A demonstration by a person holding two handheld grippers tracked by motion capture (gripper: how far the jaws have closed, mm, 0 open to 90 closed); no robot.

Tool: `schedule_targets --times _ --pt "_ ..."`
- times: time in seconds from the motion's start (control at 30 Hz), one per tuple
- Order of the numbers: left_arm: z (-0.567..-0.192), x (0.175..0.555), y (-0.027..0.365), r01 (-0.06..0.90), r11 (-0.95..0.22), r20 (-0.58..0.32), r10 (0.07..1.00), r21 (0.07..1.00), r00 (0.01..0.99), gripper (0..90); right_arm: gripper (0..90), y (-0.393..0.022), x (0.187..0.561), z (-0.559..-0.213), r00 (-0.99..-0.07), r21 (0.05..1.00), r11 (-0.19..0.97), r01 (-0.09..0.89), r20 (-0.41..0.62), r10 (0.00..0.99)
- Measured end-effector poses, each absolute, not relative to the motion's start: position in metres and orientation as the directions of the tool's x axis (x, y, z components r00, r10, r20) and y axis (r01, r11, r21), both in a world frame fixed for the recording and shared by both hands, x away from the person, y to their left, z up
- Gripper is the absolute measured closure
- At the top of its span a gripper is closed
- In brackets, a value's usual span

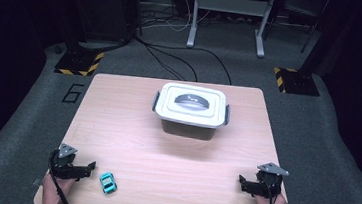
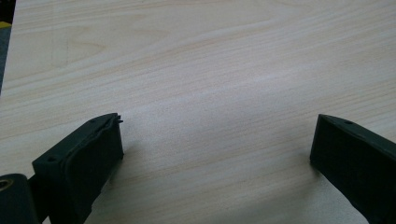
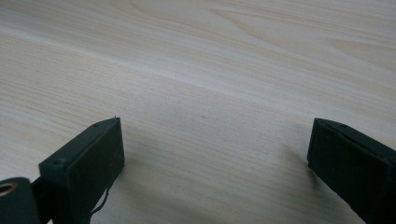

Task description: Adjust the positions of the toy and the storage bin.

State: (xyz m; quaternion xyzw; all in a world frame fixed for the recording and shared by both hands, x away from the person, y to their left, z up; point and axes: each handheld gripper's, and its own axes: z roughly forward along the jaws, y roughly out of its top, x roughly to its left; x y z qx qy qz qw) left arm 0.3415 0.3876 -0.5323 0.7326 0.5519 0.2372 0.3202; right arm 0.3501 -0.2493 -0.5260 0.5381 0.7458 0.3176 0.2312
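A white-lidded plastic box [image 1: 191, 110] with a grey handle and grey side clips stands at the far middle of the wooden table [image 1: 130, 137], lid on. A small turquoise toy car [image 1: 108, 182] lies near the front left. Just left of the car rests my left gripper [image 1: 89, 169], held in a hand, its jaws wide apart and empty. At the front right my right gripper [image 1: 242, 183] sits low on the table, open too, with nothing in it. In the left gripper view my left gripper [image 2: 217, 135] hangs over bare wood, as does my right gripper [image 3: 215, 140] in the right gripper view.
Grey carpet surrounds the table. Black stands with yellow-black striped bases [image 1: 78, 63] stand at the far left and far right. Cables [image 1: 173, 61] run over the floor behind the table, and a grey metal frame [image 1: 230, 16] stands at the back.
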Motion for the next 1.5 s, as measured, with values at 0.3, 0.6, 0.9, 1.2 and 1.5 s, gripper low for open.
schedule_targets --times 0.3,0.6,0.9,1.2,1.5 --pt "-0.532 0.341 0.386 0.647 -0.205 0.017 0.959 0.735 0.284 1.5 3.2 -0.241 0.351 -0.525 -0.33 0.73 0.218 0.648 0.011 0.944" --pt "-0.523 0.33 0.381 0.616 -0.267 0.006 0.92 0.741 0.392 0.0 3.0 -0.246 0.35 -0.526 -0.32 0.73 0.211 0.65 0.011 0.947" --pt "-0.503 0.309 0.361 0.551 -0.314 -0.028 0.851 0.774 0.524 0.0 2.1 -0.244 0.352 -0.528 -0.318 0.72 0.223 0.658 -0.004 0.948" --pt "-0.504 0.301 0.344 0.524 -0.363 -0.012 0.814 0.77 0.581 0.0 1.8 -0.243 0.351 -0.529 -0.309 0.725 0.225 0.651 -0.018 0.951" --pt "-0.493 0.297 0.343 0.498 -0.343 -0.01 0.816 0.796 0.578 0.0 1.8 -0.243 0.351 -0.529 -0.304 0.726 0.219 0.651 -0.014 0.952"
